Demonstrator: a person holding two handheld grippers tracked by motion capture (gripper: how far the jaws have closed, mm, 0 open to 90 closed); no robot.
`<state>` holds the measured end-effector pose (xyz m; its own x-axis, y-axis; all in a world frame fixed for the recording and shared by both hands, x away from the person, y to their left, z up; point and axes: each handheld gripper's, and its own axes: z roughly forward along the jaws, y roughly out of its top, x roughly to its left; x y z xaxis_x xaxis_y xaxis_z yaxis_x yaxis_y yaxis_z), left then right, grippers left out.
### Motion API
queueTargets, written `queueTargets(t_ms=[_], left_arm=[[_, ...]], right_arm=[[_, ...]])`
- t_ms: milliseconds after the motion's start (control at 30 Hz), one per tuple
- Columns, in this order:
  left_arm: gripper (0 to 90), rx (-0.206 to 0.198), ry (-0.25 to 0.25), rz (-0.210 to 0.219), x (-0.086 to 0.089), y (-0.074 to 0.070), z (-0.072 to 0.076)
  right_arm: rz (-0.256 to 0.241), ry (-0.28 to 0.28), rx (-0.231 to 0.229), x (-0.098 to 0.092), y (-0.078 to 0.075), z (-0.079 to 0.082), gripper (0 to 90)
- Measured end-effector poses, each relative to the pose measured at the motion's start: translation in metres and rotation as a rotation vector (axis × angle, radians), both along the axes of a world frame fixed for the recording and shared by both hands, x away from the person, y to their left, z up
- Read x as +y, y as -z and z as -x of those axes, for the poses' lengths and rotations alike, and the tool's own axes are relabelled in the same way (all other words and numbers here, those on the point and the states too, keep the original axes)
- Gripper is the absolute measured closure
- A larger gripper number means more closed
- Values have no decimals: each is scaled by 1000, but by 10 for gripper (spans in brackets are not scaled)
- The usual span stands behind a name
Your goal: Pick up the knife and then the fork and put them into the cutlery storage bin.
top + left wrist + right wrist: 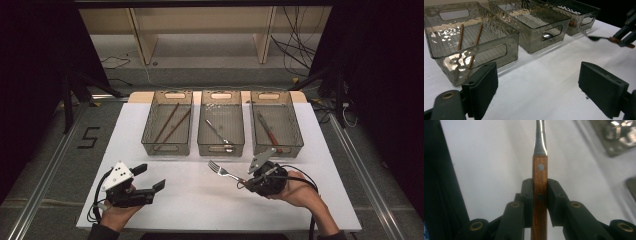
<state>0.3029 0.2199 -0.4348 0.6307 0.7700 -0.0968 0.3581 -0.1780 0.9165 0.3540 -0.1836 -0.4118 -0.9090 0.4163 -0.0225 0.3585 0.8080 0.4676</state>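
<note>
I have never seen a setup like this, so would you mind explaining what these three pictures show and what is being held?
A person sits at a white table and holds a black two-jaw hand tool, called a gripper, in each hand. There is no robot arm.

The high view looks down from above the person's side. The other two pictures come from cameras riding on the grippers, looking along their jaws.

The left gripper is open and holds nothing; its wide-apart jaws rise at the bottom of the left gripper view. The right gripper is shut on the wooden handle of a metal fork, lifted in front of the bins.

Three smoky transparent plastic bins stand in a row: the left bin holds two brown chopsticks, the middle bin a metal spoon, the right bin a knife with a reddish handle.
</note>
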Motion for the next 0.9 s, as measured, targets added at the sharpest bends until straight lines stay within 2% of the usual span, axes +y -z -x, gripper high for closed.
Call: queueTargets(t_ms=[167, 433, 567, 900], left_arm=[[158, -3, -1, 0, 0, 0, 0], [158, -6, -3, 5, 1, 0, 0], [158, -6, -4, 8, 1, 0, 0], [158, -6, -4, 7, 1, 0, 0]], right_arm=[[-53, 104, -31, -8, -11, -9, 769], [-89, 235, -77, -19, -31, -31, 769], [-98, 273, -95, -23, -40, -42, 769], [-105, 362, -108, -34, -51, -68, 769]])
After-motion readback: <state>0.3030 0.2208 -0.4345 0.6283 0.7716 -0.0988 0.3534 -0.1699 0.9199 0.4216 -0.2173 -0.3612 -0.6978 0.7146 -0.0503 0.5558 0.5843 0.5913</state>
